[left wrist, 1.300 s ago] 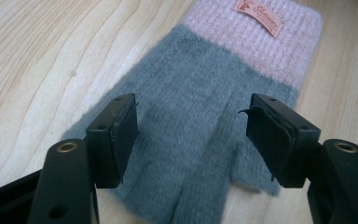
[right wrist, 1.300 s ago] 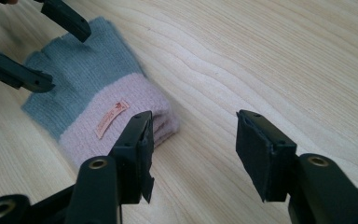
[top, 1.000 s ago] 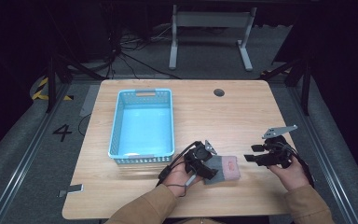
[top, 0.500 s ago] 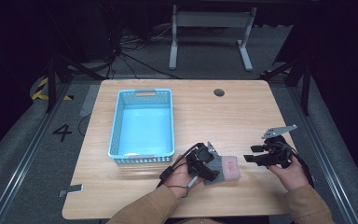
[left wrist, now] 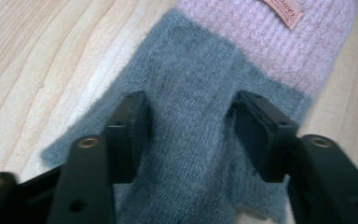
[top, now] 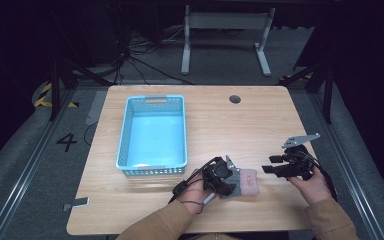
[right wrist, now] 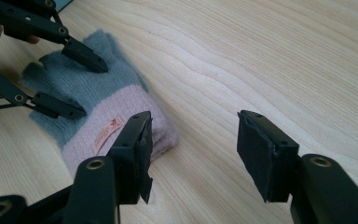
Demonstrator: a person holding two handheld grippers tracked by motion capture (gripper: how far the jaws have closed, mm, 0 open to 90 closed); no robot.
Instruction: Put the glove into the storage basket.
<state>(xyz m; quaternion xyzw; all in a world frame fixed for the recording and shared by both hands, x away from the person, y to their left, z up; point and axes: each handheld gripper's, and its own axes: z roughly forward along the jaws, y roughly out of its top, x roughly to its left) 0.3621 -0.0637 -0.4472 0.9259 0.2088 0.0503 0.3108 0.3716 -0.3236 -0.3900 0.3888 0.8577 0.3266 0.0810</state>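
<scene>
A knitted glove (top: 249, 181) with a grey hand part and a pink cuff (left wrist: 279, 42) lies flat on the wooden table near its front edge. My left gripper (left wrist: 189, 126) points down onto the grey part (left wrist: 196, 93). Its jaws have just been closing, and a ridge of grey knit is gathered between the pads. In the right gripper view the left gripper's fingers (right wrist: 81, 56) rest on the glove (right wrist: 102, 107). My right gripper (right wrist: 193, 149) hovers open just right of the cuff with bare table between its jaws. It sits to the glove's right in the high view (top: 272, 166).
A light blue plastic basket (top: 123, 145) stands on the table (top: 230, 125) to the left of the glove, close behind my left hand. A round cable hole (top: 235, 99) sits near the far edge. Dark floor and a grey stand lie beyond the table.
My left gripper has settled a little further onto the glove's grey part. The right hand and the basket have not moved.
</scene>
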